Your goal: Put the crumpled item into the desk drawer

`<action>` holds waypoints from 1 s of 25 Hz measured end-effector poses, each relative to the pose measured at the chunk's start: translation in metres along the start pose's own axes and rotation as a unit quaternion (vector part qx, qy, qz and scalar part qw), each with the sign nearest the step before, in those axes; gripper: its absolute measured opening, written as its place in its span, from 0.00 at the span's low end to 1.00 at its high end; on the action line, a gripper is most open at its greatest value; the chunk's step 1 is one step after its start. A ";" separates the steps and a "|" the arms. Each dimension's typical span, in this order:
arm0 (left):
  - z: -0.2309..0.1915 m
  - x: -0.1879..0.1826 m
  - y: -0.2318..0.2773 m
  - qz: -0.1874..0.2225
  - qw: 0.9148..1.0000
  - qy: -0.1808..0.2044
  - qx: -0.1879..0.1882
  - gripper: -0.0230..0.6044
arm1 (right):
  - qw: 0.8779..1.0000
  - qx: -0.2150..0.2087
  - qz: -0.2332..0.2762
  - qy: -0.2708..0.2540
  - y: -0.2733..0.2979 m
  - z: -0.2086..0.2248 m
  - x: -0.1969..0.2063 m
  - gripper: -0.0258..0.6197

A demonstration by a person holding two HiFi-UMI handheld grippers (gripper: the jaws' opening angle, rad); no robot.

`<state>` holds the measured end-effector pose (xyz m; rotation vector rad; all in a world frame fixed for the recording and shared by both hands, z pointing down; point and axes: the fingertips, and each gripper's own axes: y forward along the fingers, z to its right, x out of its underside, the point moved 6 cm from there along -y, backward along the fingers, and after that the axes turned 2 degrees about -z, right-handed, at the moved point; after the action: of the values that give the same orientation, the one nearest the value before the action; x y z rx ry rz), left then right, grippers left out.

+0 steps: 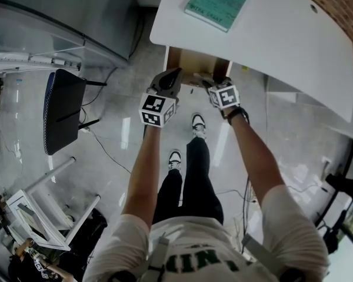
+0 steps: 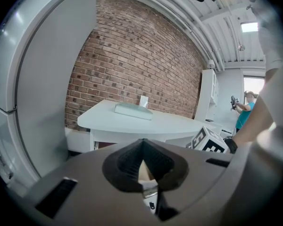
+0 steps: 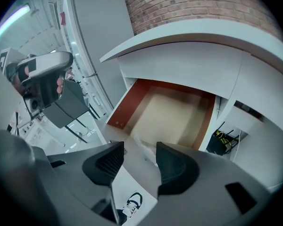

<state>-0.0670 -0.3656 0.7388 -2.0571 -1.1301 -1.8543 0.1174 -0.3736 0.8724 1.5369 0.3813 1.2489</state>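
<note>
The crumpled item, a pale blurred scrap, lies between the right claw's parted pads, above the open wooden drawer. At its 9 o'clock, the left claw is closed. The white desk carries a teal book at 12 o'clock, with a brick wall and a glossy floor.

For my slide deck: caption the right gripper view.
Open hand-held gripper over the open drawer, a pale blurred item between its jaws.

A red brick wall backs the white curved desk; a tall grey cabinet stands beside it, a dark office chair on the glossy pale grey floor
</note>
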 end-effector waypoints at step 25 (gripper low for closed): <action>0.048 -0.084 -0.089 0.015 0.999 0.021 -0.024 0.03 | 0.981 0.076 0.156 0.090 -0.192 -0.025 -0.019 0.27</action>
<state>-0.0795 -0.3115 0.6196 -2.0377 -1.0492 -1.9209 0.1564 -0.3027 0.6956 1.6632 0.3696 1.6430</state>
